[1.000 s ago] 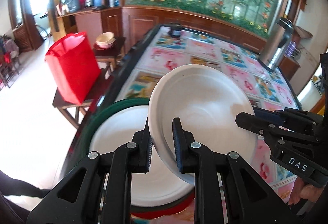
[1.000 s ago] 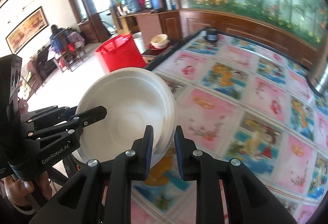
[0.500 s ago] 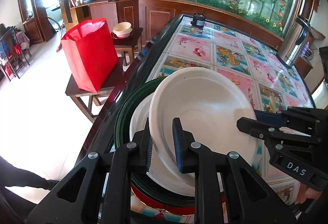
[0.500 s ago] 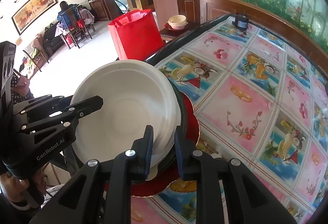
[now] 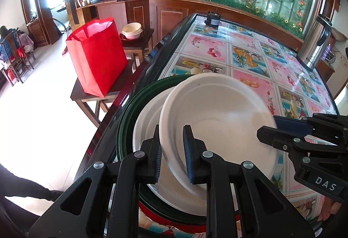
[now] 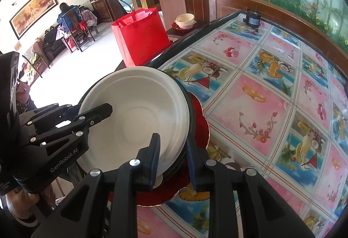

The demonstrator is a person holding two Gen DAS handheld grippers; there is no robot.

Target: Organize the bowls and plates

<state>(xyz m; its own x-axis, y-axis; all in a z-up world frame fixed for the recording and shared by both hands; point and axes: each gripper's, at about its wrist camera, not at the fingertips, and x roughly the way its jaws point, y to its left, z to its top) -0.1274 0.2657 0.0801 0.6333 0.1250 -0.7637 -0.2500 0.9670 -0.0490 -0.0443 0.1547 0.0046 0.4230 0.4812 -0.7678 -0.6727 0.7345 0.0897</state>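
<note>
Release is the step in hand, judging from how things lie. The white bowl (image 5: 217, 120) sits tilted on the white plate (image 5: 145, 120) inside the dark green plate (image 5: 128, 111), with a red plate (image 6: 200, 124) lowest, at the table (image 6: 271, 107) edge. The left gripper (image 5: 172, 152) holds the bowl's near rim narrowly between its pads. The right gripper (image 6: 173, 159) has the opposite rim between its jaws, and they are opening, so the outer pad stands apart from it. To do it well, the left should probably let go only when the bowl lies flat and centred, then both draw straight back without dragging the rim.
</note>
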